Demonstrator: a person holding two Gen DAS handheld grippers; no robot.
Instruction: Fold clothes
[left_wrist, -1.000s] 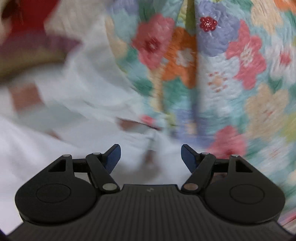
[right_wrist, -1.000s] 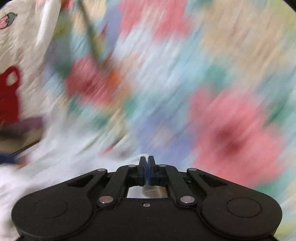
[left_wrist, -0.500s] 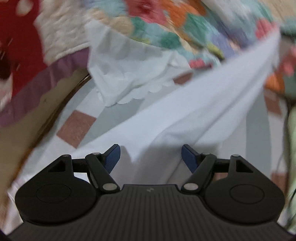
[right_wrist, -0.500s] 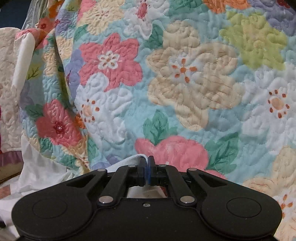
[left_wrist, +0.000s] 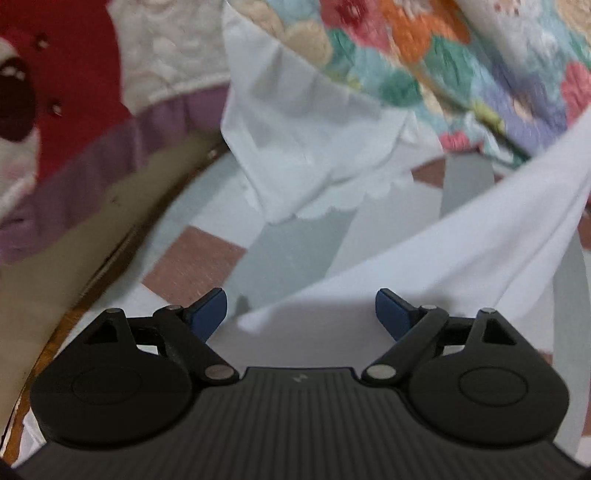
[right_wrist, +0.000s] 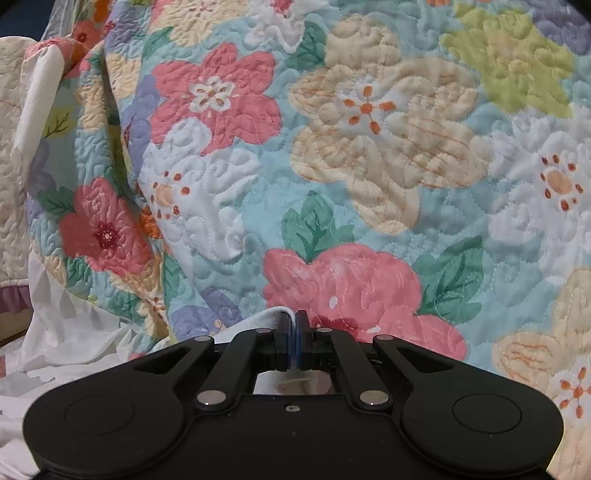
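Seen first from the left wrist camera, the left gripper (left_wrist: 300, 308) fills the lower part of the picture, its two blue-tipped fingers (left_wrist: 208, 309) spread wide apart and holding nothing. Between and just beyond those fingers hangs a plain white cloth garment (left_wrist: 436, 251). It stretches as a taut sheet from the upper right edge down toward the gripper, and its lower corner ends just ahead of the left finger. Whether the cloth touches either finger cannot be told. Beneath it lies a checked sheet of white, grey and reddish-brown squares (left_wrist: 192, 258). Farther back, a white cloth edge with a scalloped hem (left_wrist: 314, 155) hangs down from under a quilted bedspread printed with bright flowers (left_wrist: 461, 74). At the left are a cream quilted cushion with a red shape and a purple frill (left_wrist: 92, 122), and below it a dull brown wooden rim (left_wrist: 66, 266). This view is somewhat blurred.

Next, from the right wrist camera, the right gripper (right_wrist: 293, 341) sits at the bottom centre with its two fingers pressed together. A fold of the white garment (right_wrist: 258, 319) is pinched between them; it bulges out just left of the fingertips, and a little more shows through the opening behind them. The flowered bedspread (right_wrist: 369, 166) fills nearly the whole background, sharp and close, with pink, cream, white and yellow-green blooms on pale blue. At the left edge its white scalloped trim (right_wrist: 66, 325) hangs down, beside the cream cushion (right_wrist: 11, 166).
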